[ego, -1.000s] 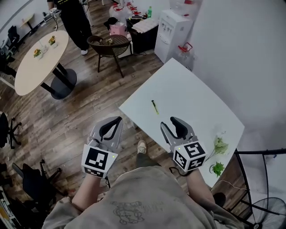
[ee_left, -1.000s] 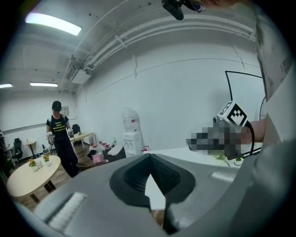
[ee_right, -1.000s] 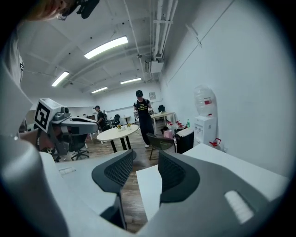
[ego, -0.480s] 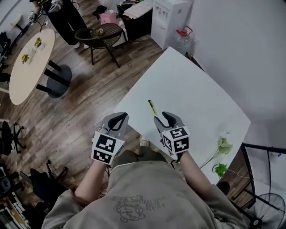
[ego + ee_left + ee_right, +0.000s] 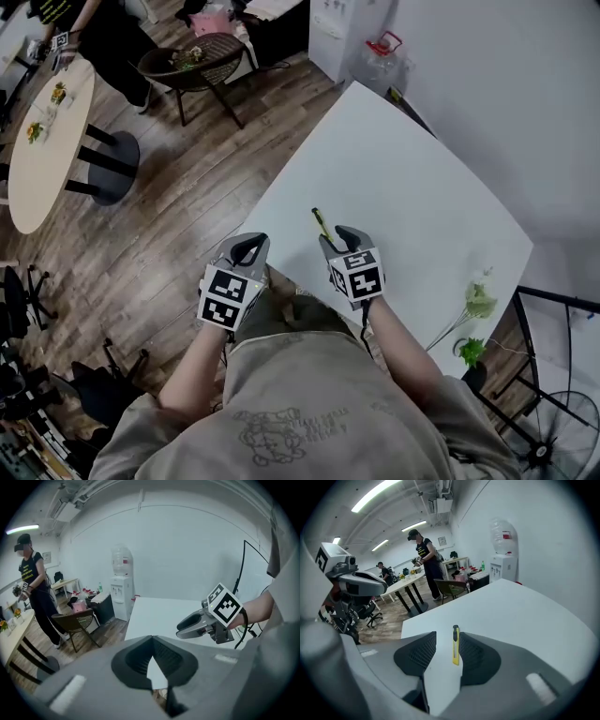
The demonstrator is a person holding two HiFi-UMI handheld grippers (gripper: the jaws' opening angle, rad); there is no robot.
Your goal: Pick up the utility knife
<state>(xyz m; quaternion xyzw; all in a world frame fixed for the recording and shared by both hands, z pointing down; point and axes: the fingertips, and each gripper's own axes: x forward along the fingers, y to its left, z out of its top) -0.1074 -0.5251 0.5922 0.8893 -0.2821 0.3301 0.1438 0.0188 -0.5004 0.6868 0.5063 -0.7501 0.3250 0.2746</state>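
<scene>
In the head view, a white table (image 5: 412,178) is standing by the wall, and the person is holding both grippers over its near corner. The utility knife (image 5: 320,223), yellow with a dark end, is lying flat on the table, right in front of the right gripper (image 5: 335,235). The left gripper (image 5: 248,249) is hanging beside it, over the table edge and the wooden floor. At the far right edge of the table some green plants (image 5: 479,302) are lying, well apart from the knife. Behind the table a water dispenser (image 5: 330,26) is standing. A round dark wicker stand (image 5: 195,58) is holding some small things, but they are too small to name.

In the left gripper view, the jaws of the left gripper (image 5: 153,662) are standing a little apart, and only a piece of white table is showing between them. The right gripper (image 5: 183,628) is reaching in from the right. A person (image 5: 33,590) is standing at the left, near a chair (image 5: 75,621).

In the right gripper view, the jaws of the right gripper (image 5: 446,652) are standing apart and are clamping nothing. The utility knife (image 5: 455,645) is lying on the table between the two pads, close to the right pad; whether it is touching that pad I cannot tell. A big water bottle (image 5: 503,537) is sitting on top of the dispenser.
</scene>
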